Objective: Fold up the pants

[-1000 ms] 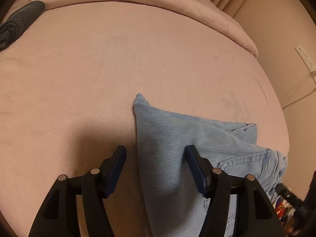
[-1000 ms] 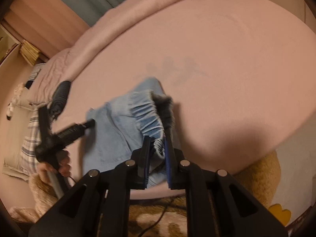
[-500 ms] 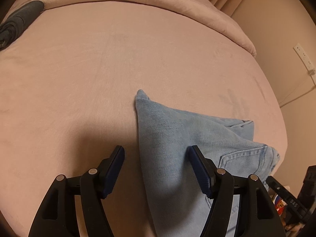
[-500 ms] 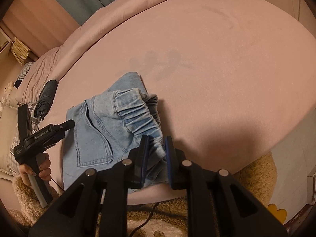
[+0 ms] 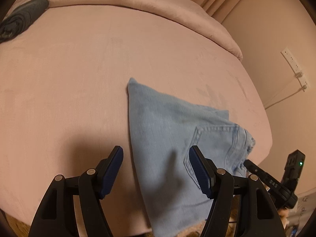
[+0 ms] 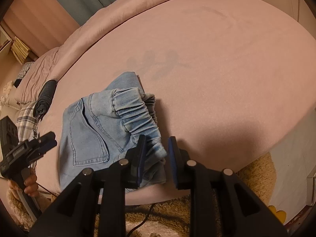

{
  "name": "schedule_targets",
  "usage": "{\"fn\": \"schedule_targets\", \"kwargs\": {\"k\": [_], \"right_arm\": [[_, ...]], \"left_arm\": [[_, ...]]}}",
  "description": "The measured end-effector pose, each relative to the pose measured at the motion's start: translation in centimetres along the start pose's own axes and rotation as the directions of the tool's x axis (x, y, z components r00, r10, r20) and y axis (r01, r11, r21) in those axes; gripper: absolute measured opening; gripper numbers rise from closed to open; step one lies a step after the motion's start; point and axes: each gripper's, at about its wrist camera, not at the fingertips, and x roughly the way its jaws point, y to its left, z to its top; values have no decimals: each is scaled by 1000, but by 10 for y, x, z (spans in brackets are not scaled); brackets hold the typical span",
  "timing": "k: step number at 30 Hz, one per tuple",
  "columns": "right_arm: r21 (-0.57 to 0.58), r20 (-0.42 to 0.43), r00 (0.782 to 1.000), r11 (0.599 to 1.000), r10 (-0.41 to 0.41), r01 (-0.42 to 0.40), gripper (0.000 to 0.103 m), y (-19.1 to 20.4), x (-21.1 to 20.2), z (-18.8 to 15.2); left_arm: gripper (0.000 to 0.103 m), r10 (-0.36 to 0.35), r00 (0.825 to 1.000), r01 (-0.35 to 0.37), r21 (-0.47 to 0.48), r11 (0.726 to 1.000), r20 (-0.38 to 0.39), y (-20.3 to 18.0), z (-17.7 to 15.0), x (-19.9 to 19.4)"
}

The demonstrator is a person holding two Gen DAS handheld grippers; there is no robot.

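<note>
Between the spread fingers of the left gripper [image 5: 156, 170], folded pants [image 5: 173, 138] are seen on the bed [image 5: 79, 79], untouched. Right gripper [image 6: 156, 154] parted around waistband [image 6: 138, 116]. Labels unreadable.

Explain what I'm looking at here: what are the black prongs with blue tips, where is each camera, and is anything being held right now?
There is no robot arm: a person holds a two-finger gripper in each hand, and a fisheye camera on each one looks forward along its fingers.

In the left wrist view, the left gripper has its blue-padded fingers spread wide above the folded jeans, holding nothing.

In the right wrist view, the right gripper is also open. The gathered elastic waistband lies between its fingers, apparently not pinched.

The jeans lie near the edge of a pink bed, back pocket facing up. The other gripper appears at the side of each picture. A dark rolled garment lies further up the bed.
</note>
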Motion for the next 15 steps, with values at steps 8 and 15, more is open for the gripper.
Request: {"fn": "schedule_targets", "kwargs": {"k": [8,15], "right_arm": [[29,17,999,999,34,-35,42,-13,-5,-3],[14,63,989,991,135,-136,81,-22,-29,11]], "left_arm": [[77,-2,1000,2,5,1000,-12,-2,-15,-4],[85,-64,998,65,43,997,-25,-3,-22,-4]]}}
